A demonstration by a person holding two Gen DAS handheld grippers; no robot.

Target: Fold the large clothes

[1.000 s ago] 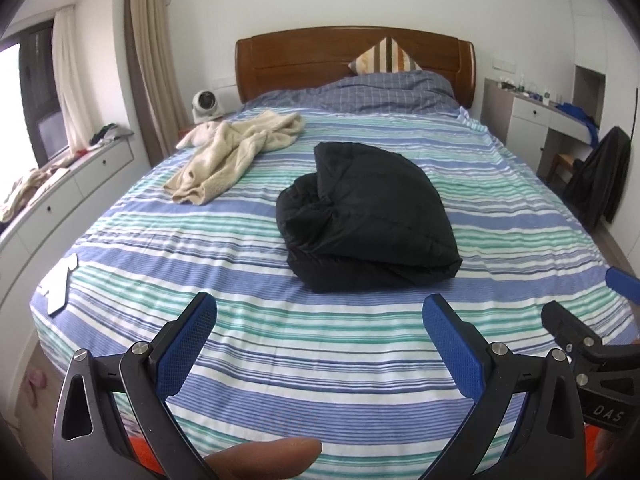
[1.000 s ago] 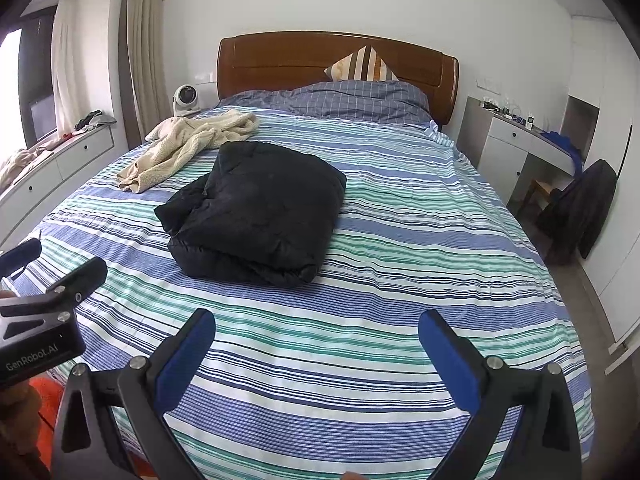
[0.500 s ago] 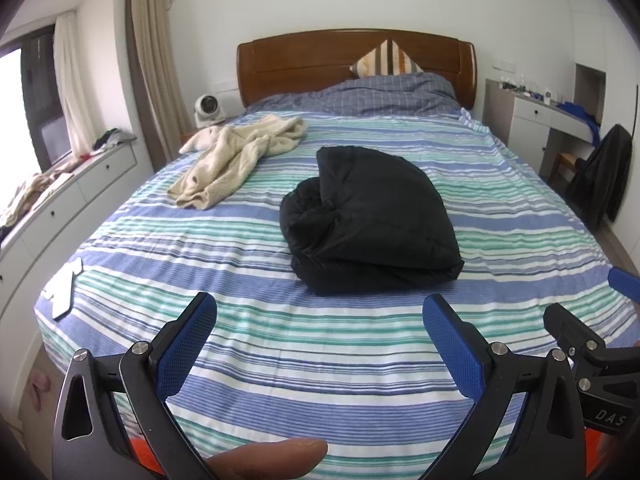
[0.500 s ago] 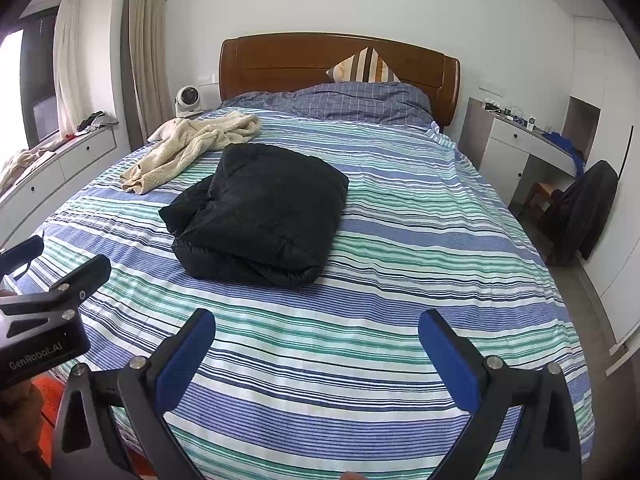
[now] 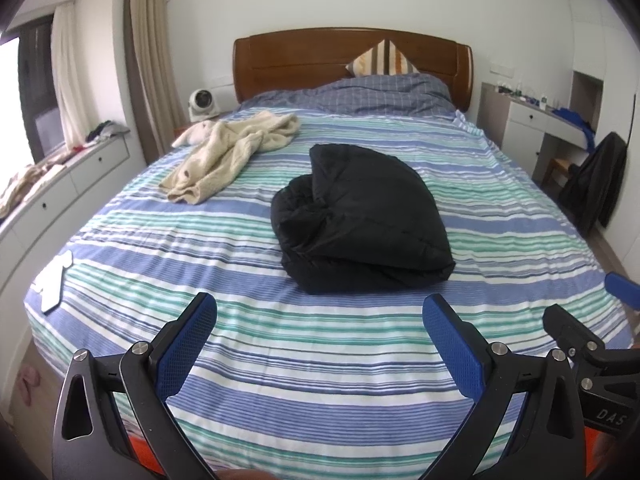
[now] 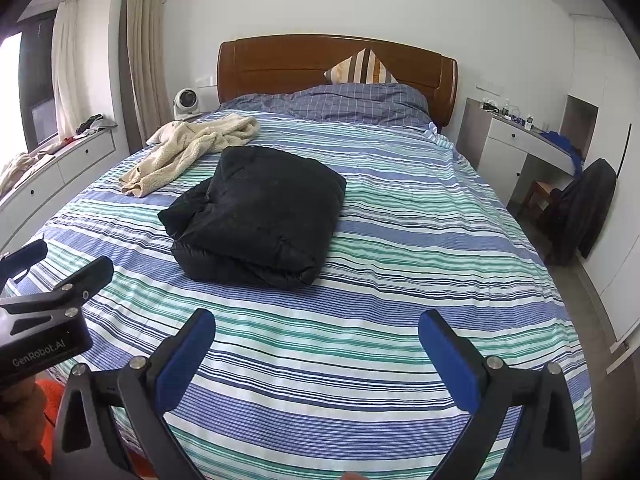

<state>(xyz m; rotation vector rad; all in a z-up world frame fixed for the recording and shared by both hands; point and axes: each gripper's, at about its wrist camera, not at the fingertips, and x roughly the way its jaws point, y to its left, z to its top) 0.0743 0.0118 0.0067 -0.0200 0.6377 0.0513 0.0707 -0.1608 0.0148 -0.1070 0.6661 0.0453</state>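
Left gripper (image 5: 320, 320): you hold it above the foot end of the bed, jaws spread wide, nothing between the blue pads (image 5: 188, 344).
Right gripper (image 6: 316, 336): you hold it beside the left one, jaws likewise wide and empty; its pads (image 6: 452, 360) hang over the striped sheet.
Black jacket (image 5: 360, 216): folded into a thick bundle, lying at mid-bed on the sheet, well apart from both of your grippers; a rolled part bulges at its left side.
Beige garment (image 5: 232, 152): unfolded and crumpled, beyond the jacket toward the left of the bed, not touching it.
Bed (image 5: 320, 392): blue, green and white striped sheet; checked duvet (image 5: 372, 92) bunched at the headboard (image 5: 304, 56), striped cushion (image 5: 380, 60) behind it.
Drawer units: the window-side drawers (image 5: 72, 184) and the desk drawer (image 5: 528, 118) are closed, so you cannot tell their contents.
Chair (image 6: 576, 208): dark garment draped over it, right of the bed.
Fan (image 5: 202, 104): white, at the left of the headboard.
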